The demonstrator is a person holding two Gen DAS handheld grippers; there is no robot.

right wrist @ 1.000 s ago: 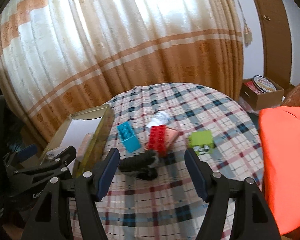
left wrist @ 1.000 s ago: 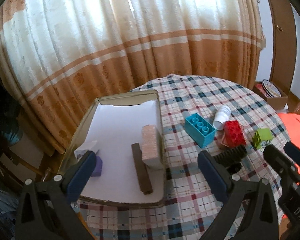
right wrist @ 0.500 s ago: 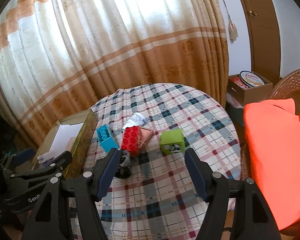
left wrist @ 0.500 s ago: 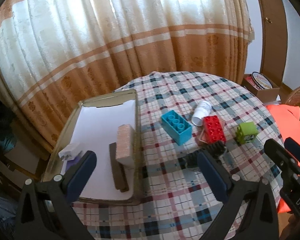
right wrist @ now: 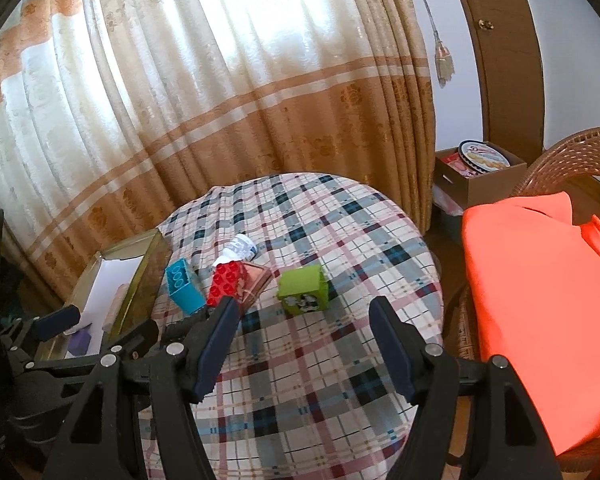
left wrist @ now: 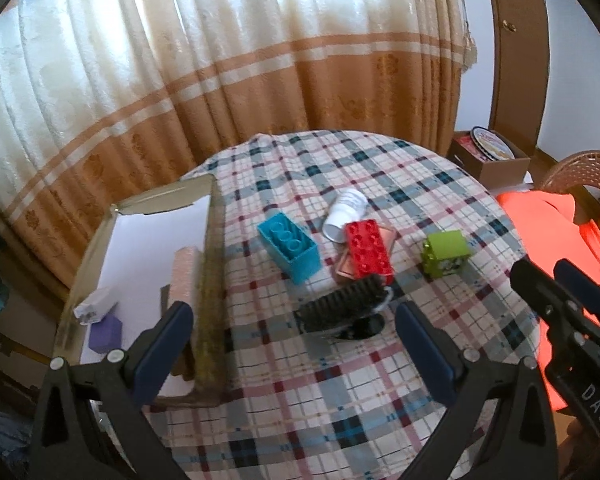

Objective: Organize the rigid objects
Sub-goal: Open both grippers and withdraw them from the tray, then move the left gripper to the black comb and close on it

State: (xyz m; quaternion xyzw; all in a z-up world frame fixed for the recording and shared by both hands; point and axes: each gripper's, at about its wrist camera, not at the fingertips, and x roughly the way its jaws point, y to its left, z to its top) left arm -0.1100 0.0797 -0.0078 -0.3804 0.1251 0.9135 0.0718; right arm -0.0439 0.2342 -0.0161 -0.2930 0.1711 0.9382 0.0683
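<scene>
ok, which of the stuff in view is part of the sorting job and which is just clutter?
Job:
- blue block
- red block
- green cube
- black brush
- white bottle
- tray

Clutter:
- orange cloth
- cardboard box with tin
- wicker chair
- curtain

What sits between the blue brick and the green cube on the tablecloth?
The red brick, lying on a pink flat piece, with a white bottle just behind; clearest in the left wrist view.

The right gripper's jaws hide most of the black brush (right wrist: 182,326).
</scene>
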